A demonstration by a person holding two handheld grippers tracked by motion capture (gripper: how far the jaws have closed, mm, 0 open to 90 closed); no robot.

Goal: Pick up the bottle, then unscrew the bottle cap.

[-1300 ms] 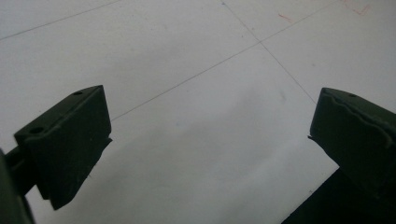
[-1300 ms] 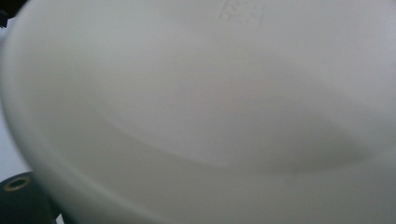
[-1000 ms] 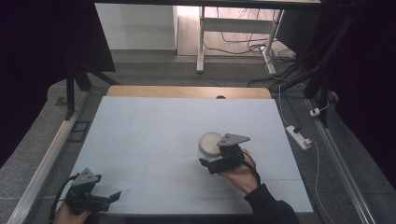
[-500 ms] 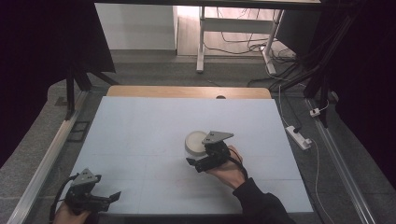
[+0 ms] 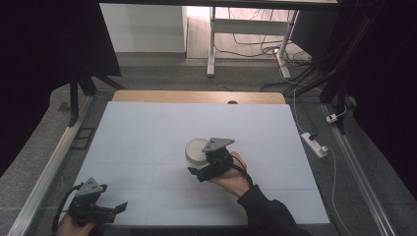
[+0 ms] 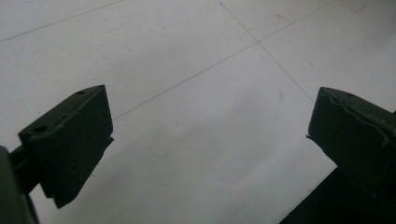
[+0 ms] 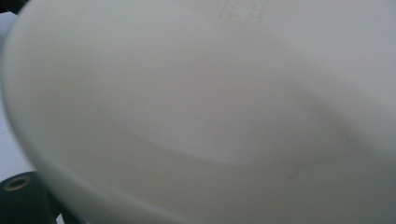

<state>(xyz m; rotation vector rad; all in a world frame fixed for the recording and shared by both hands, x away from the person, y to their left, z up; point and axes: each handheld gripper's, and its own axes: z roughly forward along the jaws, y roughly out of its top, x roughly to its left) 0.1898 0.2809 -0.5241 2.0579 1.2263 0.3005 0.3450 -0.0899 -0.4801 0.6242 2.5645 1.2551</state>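
1. Bowl: a round white ceramic bowl (image 5: 197,151) sits near the centre of the pale grey worktop (image 5: 147,132), rim up; being round, it has no long axis.
2. The right gripper (image 5: 202,166) is by far the nearer; the bowl lies at eleven o'clock from it, touching its jaws.
3. Whether those jaws grasp it cannot be told.
4. The left gripper (image 5: 105,209), at seven o'clock, well apart, holds its jaws released.

Pale blue-white table (image 5: 147,132) with wooden far edge (image 5: 196,97), grey carpet floor (image 5: 44,162), white desk frame (image 5: 212,44) beyond, tangled cables (image 5: 255,39), white power strip (image 5: 314,144) at right, dark curtains (image 5: 49,44) either side
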